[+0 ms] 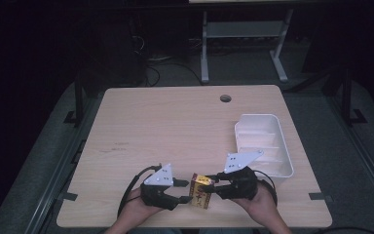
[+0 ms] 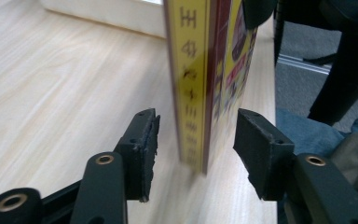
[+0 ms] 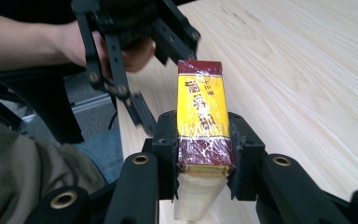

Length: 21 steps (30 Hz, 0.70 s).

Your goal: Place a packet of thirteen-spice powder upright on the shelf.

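My bench (image 1: 175, 126) is pale wood-grain laminate, smooth with a soft sheen. The box (image 3: 200, 116) looks like printed card under glossy, crinkled clear wrap that catches the light. My right hand-held gripper (image 3: 201, 154) is matt black plastic with brass-coloured rivets; the pads (image 2: 147, 149) on my left hand-held gripper (image 2: 196, 149) look rough and worn. The tray (image 1: 263, 146) is smooth white plastic.

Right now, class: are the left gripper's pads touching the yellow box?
Apart. The left gripper view shows the left gripper with bare table visible between each pad and the yellow box.
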{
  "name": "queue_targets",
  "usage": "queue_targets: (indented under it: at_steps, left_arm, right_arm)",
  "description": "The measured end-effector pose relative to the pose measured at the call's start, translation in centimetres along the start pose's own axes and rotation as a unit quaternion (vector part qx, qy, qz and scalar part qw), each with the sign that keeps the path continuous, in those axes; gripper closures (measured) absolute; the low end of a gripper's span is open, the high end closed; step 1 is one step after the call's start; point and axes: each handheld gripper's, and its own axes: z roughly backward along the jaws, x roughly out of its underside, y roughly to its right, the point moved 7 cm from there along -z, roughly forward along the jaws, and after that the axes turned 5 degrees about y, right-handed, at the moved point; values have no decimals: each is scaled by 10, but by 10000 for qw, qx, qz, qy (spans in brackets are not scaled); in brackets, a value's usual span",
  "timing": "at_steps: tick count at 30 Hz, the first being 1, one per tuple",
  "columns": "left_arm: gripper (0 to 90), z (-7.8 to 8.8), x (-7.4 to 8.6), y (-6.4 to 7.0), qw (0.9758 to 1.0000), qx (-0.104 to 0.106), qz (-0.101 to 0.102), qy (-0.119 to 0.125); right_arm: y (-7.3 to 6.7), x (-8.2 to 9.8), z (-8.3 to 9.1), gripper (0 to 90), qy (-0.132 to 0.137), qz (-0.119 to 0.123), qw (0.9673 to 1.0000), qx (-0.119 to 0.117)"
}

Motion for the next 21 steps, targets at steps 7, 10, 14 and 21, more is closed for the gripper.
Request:
queue_targets:
  at_steps: [7,10,14,21]
  left_arm:
    - [443,19,3,-17,9992,-336,163,142]
    - [420,28,6,-26,9982,-530,235,172]
    - [390,37,10,-39,9962,-741,402,219]
    - [363,48,17,-54,9929,-1007,580,242]
  right_arm:
    - [10,-5,10,679,-321,208,9992,-111]
    - [15,-12,16,679,-496,423,9977,-194]
    - [20,-22,25,679,-631,606,9960,-194]
    - [37,-37,46,679,-678,839,9941,-103]
